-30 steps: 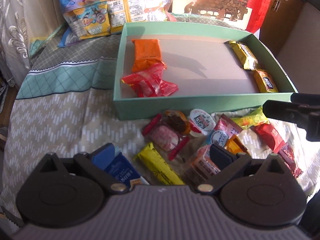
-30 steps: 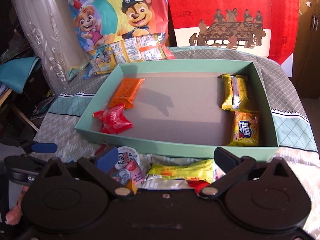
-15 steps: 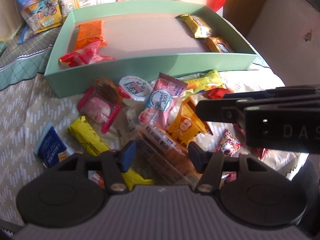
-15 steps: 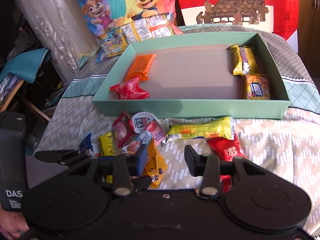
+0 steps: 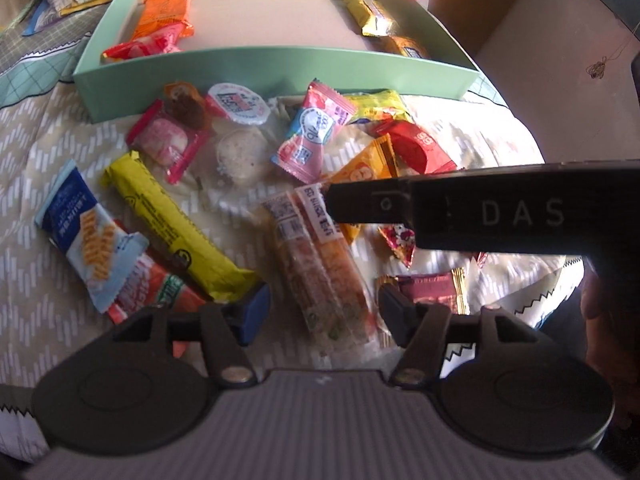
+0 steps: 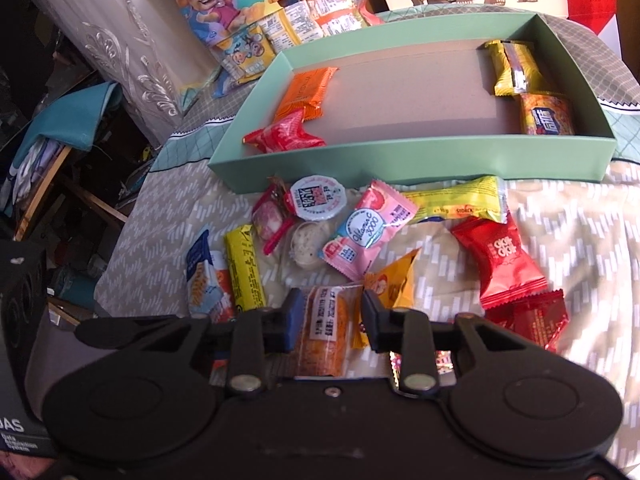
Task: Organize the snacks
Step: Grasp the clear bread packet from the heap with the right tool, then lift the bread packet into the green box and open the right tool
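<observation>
I close my right gripper (image 6: 329,326) on the long clear orange-snack packet (image 6: 325,330) near the pale green cardboard box (image 6: 400,160). My left gripper (image 5: 325,312) opens, straddling its other end. Next, a lift into the box.

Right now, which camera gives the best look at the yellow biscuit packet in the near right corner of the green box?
The right wrist view: the yellow biscuit packet lies fully visible, blue label facing up, inside the green box. In the left wrist view the box's near wall hides most of it, leaving only its blurred top edge.
</observation>
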The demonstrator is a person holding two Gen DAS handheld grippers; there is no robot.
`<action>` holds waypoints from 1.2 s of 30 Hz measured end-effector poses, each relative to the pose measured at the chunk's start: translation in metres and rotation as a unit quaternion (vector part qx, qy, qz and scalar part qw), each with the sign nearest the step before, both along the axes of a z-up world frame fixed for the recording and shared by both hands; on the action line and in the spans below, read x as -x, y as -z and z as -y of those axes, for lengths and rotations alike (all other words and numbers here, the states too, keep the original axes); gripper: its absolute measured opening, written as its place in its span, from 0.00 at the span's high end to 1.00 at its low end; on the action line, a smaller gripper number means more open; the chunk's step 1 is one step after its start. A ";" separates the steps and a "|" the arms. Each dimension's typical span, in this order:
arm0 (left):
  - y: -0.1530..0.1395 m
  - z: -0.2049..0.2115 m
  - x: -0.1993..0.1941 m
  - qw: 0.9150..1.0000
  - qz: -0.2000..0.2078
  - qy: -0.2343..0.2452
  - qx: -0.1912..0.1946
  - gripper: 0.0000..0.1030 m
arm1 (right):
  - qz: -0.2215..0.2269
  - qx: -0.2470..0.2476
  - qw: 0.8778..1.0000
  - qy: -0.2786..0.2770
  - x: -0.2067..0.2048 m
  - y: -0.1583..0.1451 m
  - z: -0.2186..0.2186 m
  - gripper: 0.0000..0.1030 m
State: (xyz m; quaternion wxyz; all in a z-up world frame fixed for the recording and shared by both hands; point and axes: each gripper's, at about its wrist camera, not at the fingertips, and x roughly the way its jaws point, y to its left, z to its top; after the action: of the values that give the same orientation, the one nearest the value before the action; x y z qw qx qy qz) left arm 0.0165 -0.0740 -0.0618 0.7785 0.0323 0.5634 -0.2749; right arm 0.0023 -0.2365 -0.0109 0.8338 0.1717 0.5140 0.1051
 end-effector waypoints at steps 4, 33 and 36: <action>0.001 0.000 0.003 1.000 0.008 -0.001 0.005 0.64 | -0.020 -0.008 1.000 -0.002 0.006 0.011 -0.004 0.69; -0.043 -0.007 -0.008 0.997 0.070 0.023 0.037 0.66 | -0.001 0.015 1.000 -0.001 -0.015 -0.012 -0.021 0.66; -0.052 -0.007 -0.020 0.996 0.074 0.014 0.048 0.66 | 0.009 0.015 1.000 0.001 -0.025 -0.022 -0.018 0.66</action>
State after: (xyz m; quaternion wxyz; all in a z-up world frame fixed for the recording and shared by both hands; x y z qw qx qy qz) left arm 0.0362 -0.0668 -0.0094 0.8146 0.0232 0.4902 -0.3091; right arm 0.0276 -0.2184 0.0106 0.8413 0.1584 0.5075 0.0979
